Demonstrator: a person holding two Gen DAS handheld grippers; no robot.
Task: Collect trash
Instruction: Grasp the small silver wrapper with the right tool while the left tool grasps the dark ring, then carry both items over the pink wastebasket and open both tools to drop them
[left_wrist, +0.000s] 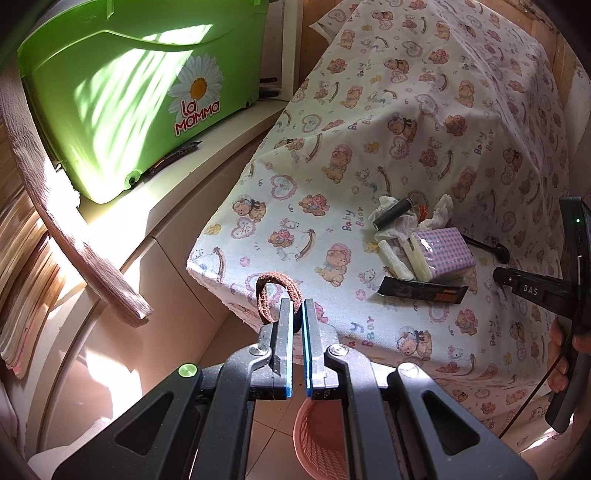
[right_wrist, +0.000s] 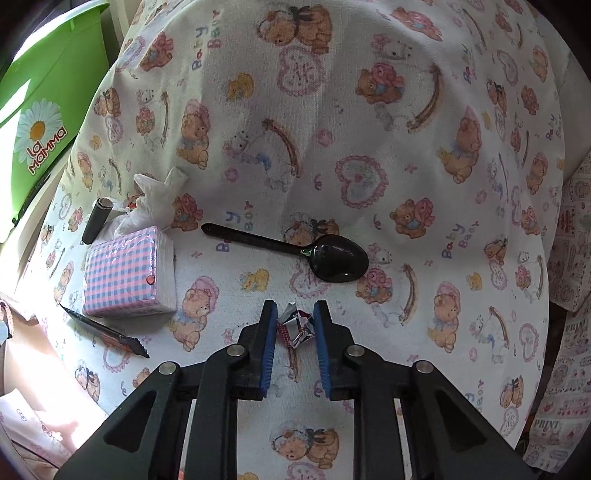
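Pinched between the nearly closed jaws of the left gripper (left_wrist: 298, 308): brown hair tie (left_wrist: 275, 295), looped up and to the left of the tips, held off the near edge of the bear-print cloth (left_wrist: 424, 122). Directly below, partly hidden by the gripper: pink mesh basket (left_wrist: 317, 435) on the tiled floor.

Clamped in the narrow gap of the right gripper (right_wrist: 295, 319): crumpled foil wrapper (right_wrist: 297, 326), low over the cloth. Just beyond, lying flat: black plastic spoon (right_wrist: 295, 251), bowl to the right. Farther left, clustered together: pink-and-blue checked tissue pack (right_wrist: 127, 273), white crumpled tissue (right_wrist: 157, 199), dark cylinder (right_wrist: 96, 219), and a flat dark snack wrapper (right_wrist: 107, 332) at the pack's near corner. At far left, on a beige counter (left_wrist: 207, 147): green La Mamma bin (left_wrist: 147, 88).
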